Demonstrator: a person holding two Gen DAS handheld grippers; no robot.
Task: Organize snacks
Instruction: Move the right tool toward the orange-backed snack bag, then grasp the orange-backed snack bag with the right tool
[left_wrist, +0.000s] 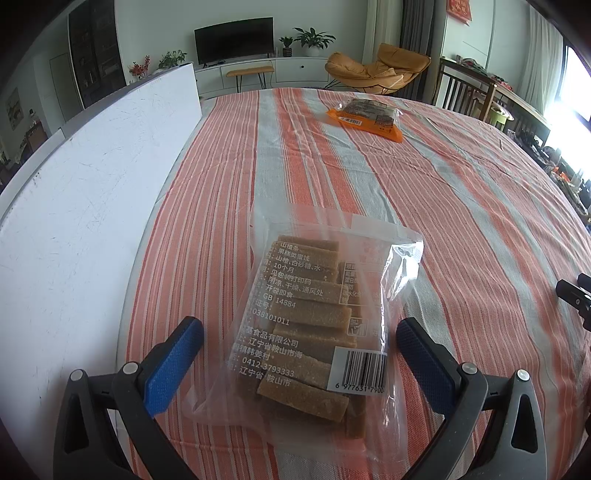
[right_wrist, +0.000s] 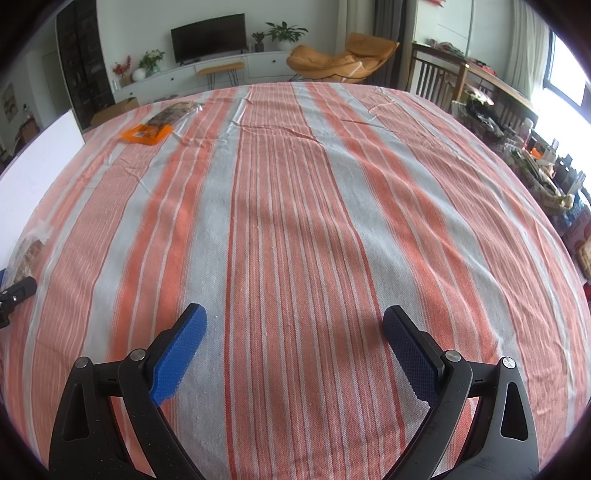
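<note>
The desk (right_wrist: 295, 221) is covered by a striped cloth (left_wrist: 424, 206) in orange, red and grey. On it, near the front, lies a clear bag (left_wrist: 314, 317) of brown bars; far back lies an orange packet (left_wrist: 365, 116). A white board (left_wrist: 85, 192) runs along the left edge

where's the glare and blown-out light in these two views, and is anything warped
Left wrist view: window blown out at right, sheen on the clear snack bag, white board bowed by fisheye. Right wrist view: window overexposed, striped tablecloth bulges, soft shadow across it.
</note>
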